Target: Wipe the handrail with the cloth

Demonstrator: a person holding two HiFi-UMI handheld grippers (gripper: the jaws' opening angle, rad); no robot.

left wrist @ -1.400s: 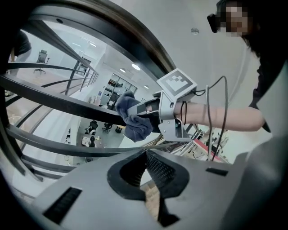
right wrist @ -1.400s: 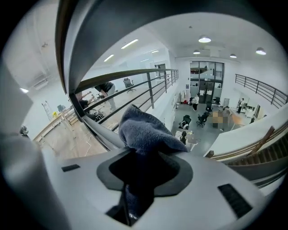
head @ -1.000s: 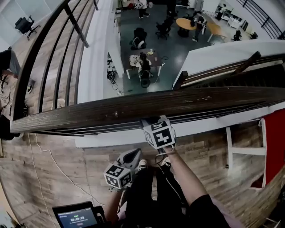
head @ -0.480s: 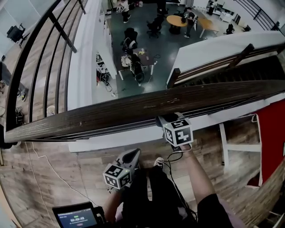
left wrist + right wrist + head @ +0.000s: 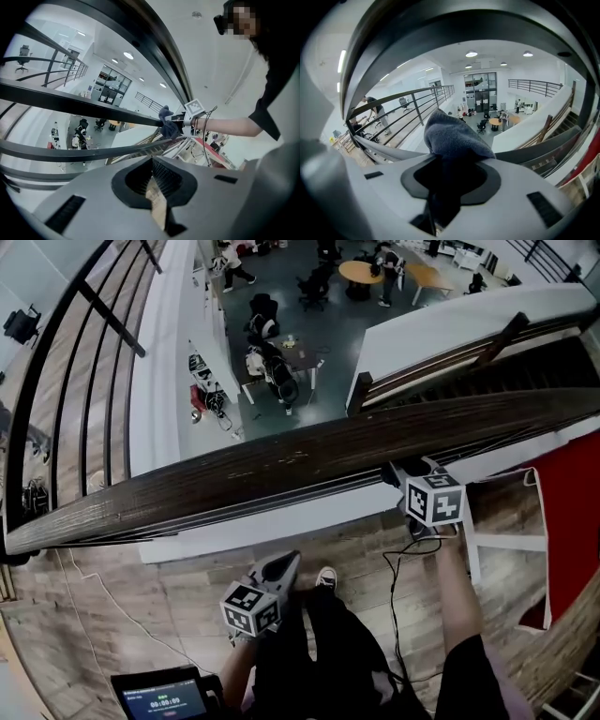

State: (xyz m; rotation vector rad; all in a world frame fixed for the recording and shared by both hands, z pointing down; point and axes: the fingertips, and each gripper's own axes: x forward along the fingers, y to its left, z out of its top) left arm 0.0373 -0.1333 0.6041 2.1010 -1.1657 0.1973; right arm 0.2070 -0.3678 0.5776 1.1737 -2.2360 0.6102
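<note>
The dark wooden handrail [image 5: 244, 470] crosses the head view from lower left to upper right. My right gripper [image 5: 403, 472] presses against its near edge, right of centre, shut on a grey-blue cloth [image 5: 452, 133] that bulges out of the jaws. In the left gripper view the cloth [image 5: 165, 115] sits bunched on the rail [image 5: 70, 101] in front of the right gripper [image 5: 177, 125]. My left gripper [image 5: 284, 565] hangs low near the person's legs, well below the rail, shut with nothing in it.
Beyond the rail is an open drop to a lower floor with tables, chairs and people [image 5: 272, 371]. A red panel [image 5: 572, 512] and a white frame [image 5: 497, 542] stand at the right. A screen [image 5: 159, 699] sits at the bottom left, and a cable [image 5: 103, 582] lies on the wood floor.
My right gripper has slid rightward along the handrail with the cloth, from near the middle to right of centre. The left gripper has stayed in place.
</note>
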